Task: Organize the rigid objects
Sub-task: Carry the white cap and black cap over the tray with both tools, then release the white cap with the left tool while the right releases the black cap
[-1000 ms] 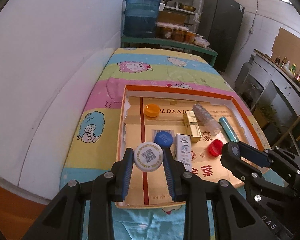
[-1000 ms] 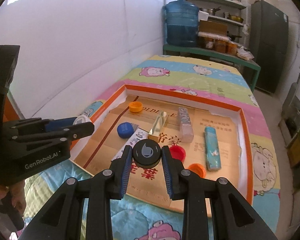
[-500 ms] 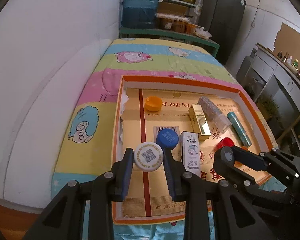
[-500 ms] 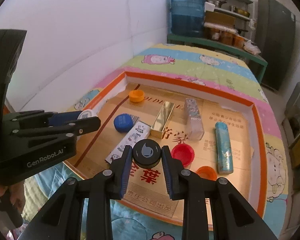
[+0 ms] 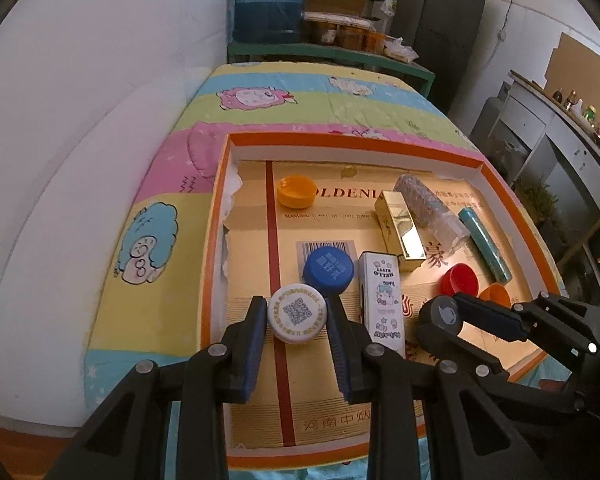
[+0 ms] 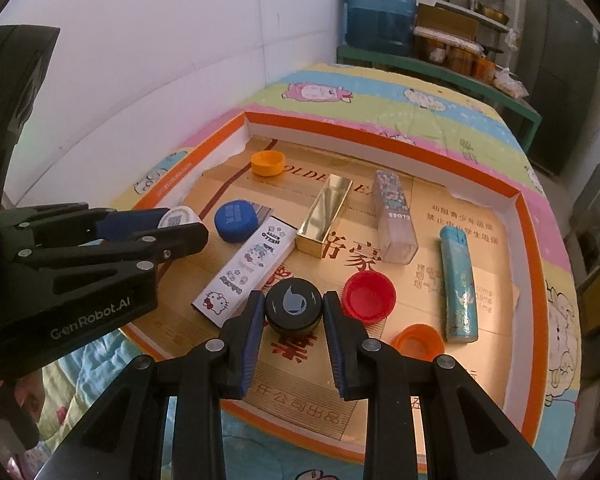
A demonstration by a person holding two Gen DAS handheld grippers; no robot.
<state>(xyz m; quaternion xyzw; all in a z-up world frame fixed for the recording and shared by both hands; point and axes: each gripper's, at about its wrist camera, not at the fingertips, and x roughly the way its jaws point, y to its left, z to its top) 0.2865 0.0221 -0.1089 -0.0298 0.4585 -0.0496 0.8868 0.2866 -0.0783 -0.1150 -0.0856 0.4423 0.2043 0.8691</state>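
A plain white wall (image 5: 80, 80) ran along the left side of the room, lit by soft daylight. The desk carried a quilted cloth (image 5: 300, 96) in pastel stripes of yellow, pink and blue, printed with cartoon sheep. At its far end stood a green metal shelf (image 5: 332, 54) holding jars and pans, with a large blue water jug (image 5: 270, 0) resting on it. A dark refrigerator (image 5: 444, 28) rose just to the right of the shelf. Along the right wall, a grey cabinet (image 5: 560, 140) bore small bottles on its top, and a brown board (image 5: 580, 64) leaned against the wall above it.
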